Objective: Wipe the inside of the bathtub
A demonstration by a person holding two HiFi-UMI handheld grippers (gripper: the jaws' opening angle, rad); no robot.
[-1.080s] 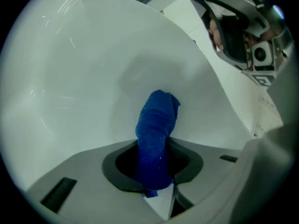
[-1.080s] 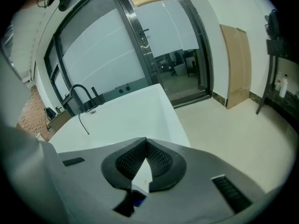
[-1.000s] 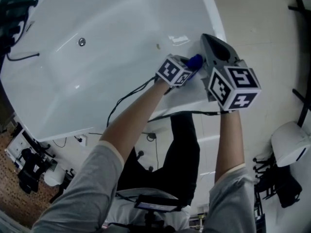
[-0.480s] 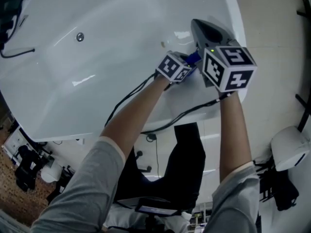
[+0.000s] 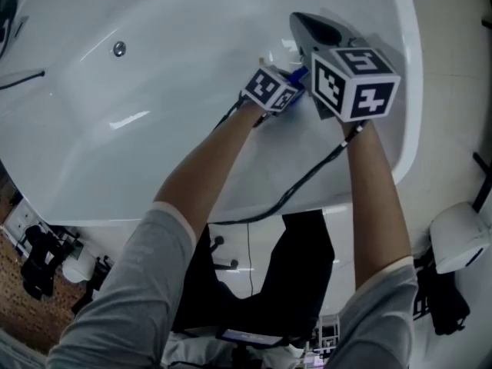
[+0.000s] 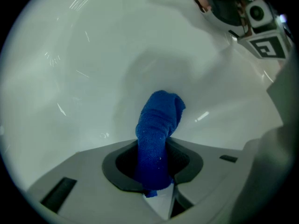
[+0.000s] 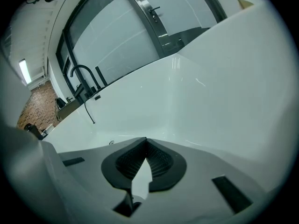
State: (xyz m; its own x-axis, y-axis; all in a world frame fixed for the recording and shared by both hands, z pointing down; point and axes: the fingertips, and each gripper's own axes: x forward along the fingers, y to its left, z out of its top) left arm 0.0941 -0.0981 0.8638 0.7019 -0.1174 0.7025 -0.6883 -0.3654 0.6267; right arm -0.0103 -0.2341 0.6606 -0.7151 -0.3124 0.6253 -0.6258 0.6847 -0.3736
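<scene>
Left claw clamped on blue cloth, tip at bathtub inner wall, 1 o'clock; right claw closed empty at its 3 o'clock; looks mid-wipe, next stroke needs steady wall contact.

Cloth in left claw, inside bathtub; right claw just right

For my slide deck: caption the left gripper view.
Left gripper shut on a blue cloth inside the white bathtub.
</scene>
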